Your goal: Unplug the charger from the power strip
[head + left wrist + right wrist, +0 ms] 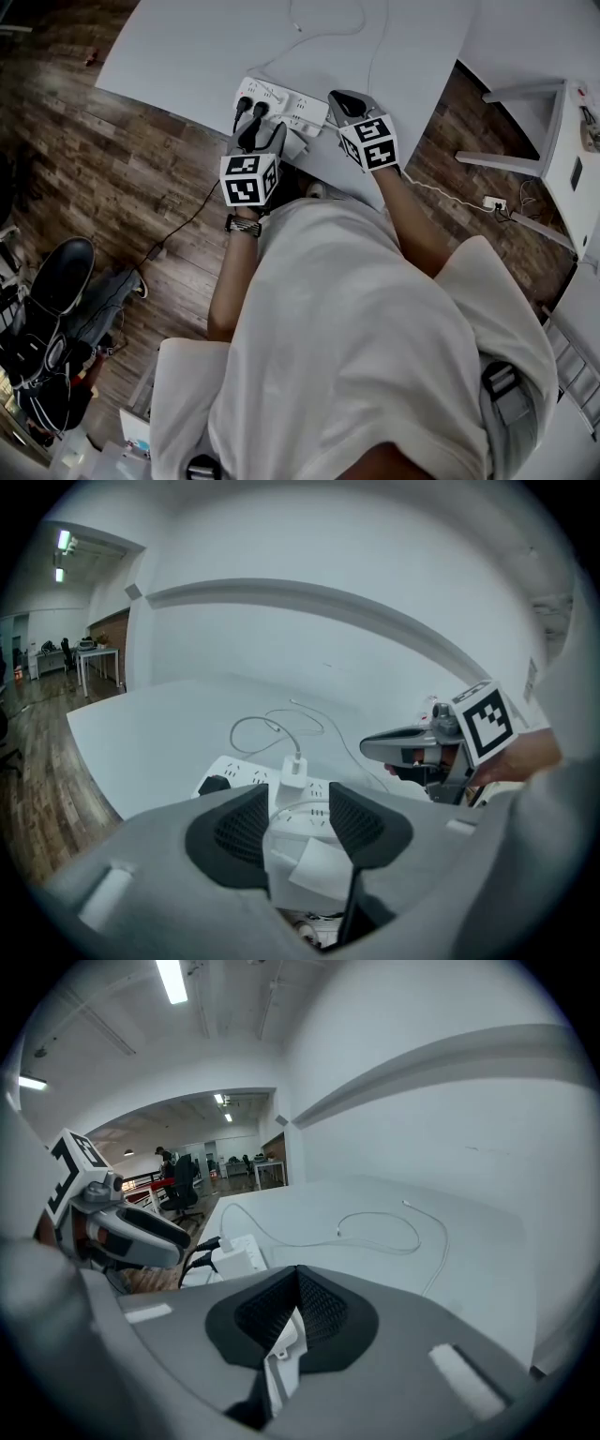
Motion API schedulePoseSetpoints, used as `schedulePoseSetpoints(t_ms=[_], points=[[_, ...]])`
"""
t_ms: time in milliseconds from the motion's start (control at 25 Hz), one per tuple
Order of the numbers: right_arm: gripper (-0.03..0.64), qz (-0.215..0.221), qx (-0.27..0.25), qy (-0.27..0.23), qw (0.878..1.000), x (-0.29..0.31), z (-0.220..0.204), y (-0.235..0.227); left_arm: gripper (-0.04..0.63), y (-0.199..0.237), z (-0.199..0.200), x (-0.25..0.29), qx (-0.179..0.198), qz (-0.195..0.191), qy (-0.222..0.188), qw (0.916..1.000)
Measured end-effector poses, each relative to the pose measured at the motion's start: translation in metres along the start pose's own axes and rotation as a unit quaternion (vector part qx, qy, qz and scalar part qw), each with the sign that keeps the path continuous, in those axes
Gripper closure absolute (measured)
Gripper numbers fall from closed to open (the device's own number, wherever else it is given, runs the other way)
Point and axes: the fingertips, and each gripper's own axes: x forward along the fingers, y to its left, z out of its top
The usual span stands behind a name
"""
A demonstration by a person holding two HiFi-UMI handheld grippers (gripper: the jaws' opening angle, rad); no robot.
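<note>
A white power strip (286,105) lies near the front edge of the white table (187,47). Two black plugs (250,108) sit in its left end. In the left gripper view a white charger (294,771) stands plugged into the strip (246,772), and its thin cable (272,726) loops away. My left gripper (253,127) hovers over the strip's near edge. Its pads stand apart, and the strip's white end shows in the gap (295,803). My right gripper (345,98) is at the strip's right end with its pads (298,1274) together. A white sliver shows under them.
The table's front edge runs diagonally, with wooden floor (112,169) below it. A white cable (328,33) loops across the table behind the strip. A black chair (56,281) stands at the left. A white frame (534,122) and a floor socket (494,202) are at the right.
</note>
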Motion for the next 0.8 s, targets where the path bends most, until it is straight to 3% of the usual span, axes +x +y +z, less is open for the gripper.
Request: schedulePoseSetpoints(t_ms=[120, 240, 360, 600, 800], points=[[0.614, 0.0, -0.006, -0.021, 1.0, -0.008, 0.016, 0.001, 0.467, -0.002, 0.015, -0.003, 0.024, 0.009, -0.022, 0.9994], [0.614, -0.004, -0.018, -0.048, 0.999, -0.018, 0.038, 0.003, 0.517, -0.005, 0.038, -0.01, 0.057, 0.015, -0.058, 0.9966], [0.614, -0.013, -0.034, -0.08, 0.996, -0.029, 0.066, 0.005, 0.582, -0.003, 0.065, -0.021, 0.068, 0.026, -0.097, 0.9926], [0.615, -0.02, -0.052, -0.138, 0.989, -0.055, 0.117, 0.005, 0.591, -0.004, 0.109, -0.039, 0.073, 0.032, -0.144, 0.9863], [0.615, -0.019, -0.07, -0.177, 0.981, -0.079, 0.156, 0.01, 0.591, -0.007, 0.152, -0.062, 0.123, 0.058, -0.185, 0.9733]])
